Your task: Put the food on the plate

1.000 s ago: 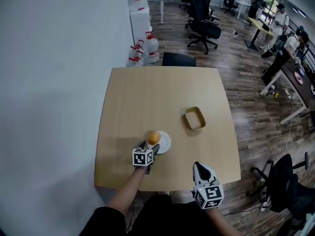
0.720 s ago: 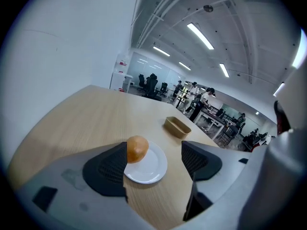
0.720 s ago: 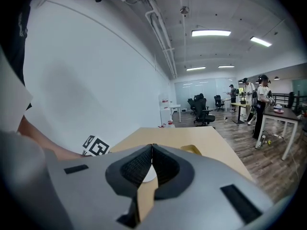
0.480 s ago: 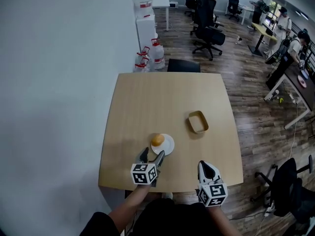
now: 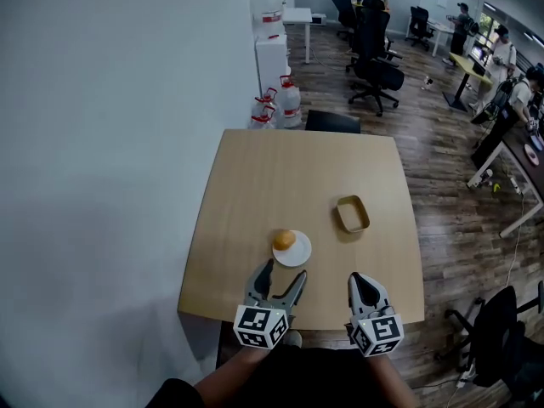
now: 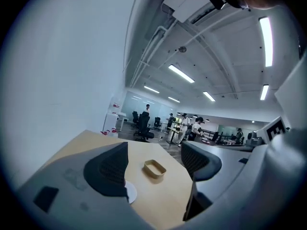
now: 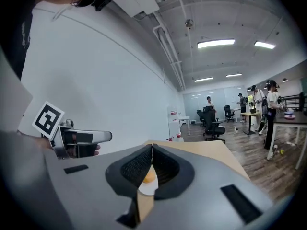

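plate (image 5: 300, 252): white, orange round food (image 5: 284, 240) sitting on its left side | tan dish (image 5: 352, 214): off to the right, well apart | left gripper (image 5: 282, 272): jaws wide apart, by the near table edge | right gripper (image 5: 360, 280): jaws pinched together | table (image 5: 280, 177): light wood, right against a white wall | room: office chair (image 5: 379, 65), water jugs (image 5: 287, 102), wood floor (image 5: 442, 194)

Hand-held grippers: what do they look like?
The left hand-held gripper and right hand-held gripper are both light grey plastic with black ribbed pads. Each carries a white cube with black square markers. No cables show. The person wears a black sleeve.
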Tool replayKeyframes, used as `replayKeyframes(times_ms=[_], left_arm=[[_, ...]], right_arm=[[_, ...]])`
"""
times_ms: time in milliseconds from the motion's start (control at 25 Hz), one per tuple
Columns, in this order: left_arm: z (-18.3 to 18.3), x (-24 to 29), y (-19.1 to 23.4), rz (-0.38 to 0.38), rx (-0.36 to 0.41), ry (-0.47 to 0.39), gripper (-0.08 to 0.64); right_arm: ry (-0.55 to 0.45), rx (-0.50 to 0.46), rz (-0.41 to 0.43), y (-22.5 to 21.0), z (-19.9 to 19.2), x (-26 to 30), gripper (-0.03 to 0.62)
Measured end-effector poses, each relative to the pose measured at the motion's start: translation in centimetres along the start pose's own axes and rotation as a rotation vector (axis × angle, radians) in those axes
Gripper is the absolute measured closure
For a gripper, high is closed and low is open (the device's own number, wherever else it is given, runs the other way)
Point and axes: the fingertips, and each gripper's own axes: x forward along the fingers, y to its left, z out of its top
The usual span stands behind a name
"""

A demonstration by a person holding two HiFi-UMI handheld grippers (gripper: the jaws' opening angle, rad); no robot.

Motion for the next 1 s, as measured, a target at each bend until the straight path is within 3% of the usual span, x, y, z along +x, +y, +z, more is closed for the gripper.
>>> replayKeyframes(times_ms=[120, 280, 400, 480, 560, 800, 1000], left_arm=[[0.8, -1.3, -1.4, 0.008, -0.005, -0.029, 0.233], [1.8, -3.2, -3.9, 0.001, 0.058, -0.059, 0.253], [2.6, -4.2, -4.5, 0.020, 0.097, -0.090, 0.461], [2.8, -4.6, -4.7, 0.024, 0.102, -0.098, 0.475], [2.8, -5.2, -4.5, 0.034, 0.086, -0.101, 0.540], [1.5, -6.2, -3.6, 0.058, 0.017, -0.060, 0.546], [1.1, -6.2, -3.1, 0.072, 0.007, -0.050, 0.546]], right_arm=[[0.002, -0.004, 0.014, 0.5, 0.5, -0.4, 0.532], [-0.010, -0.009, 0.031, 1.2, 1.5, -1.6, 0.532], [-0.025, -0.009, 0.046, 1.7, 2.0, -1.9, 0.532], [-0.019, -0.006, 0.046, 1.9, 2.0, -2.1, 0.532], [-0.014, -0.026, 0.049, 2.3, 2.1, -2.3, 0.532], [-0.029, -0.076, 0.041, 2.7, 2.5, -2.7, 0.532], [-0.024, -0.108, 0.026, 2.9, 2.2, -2.8, 0.532]])
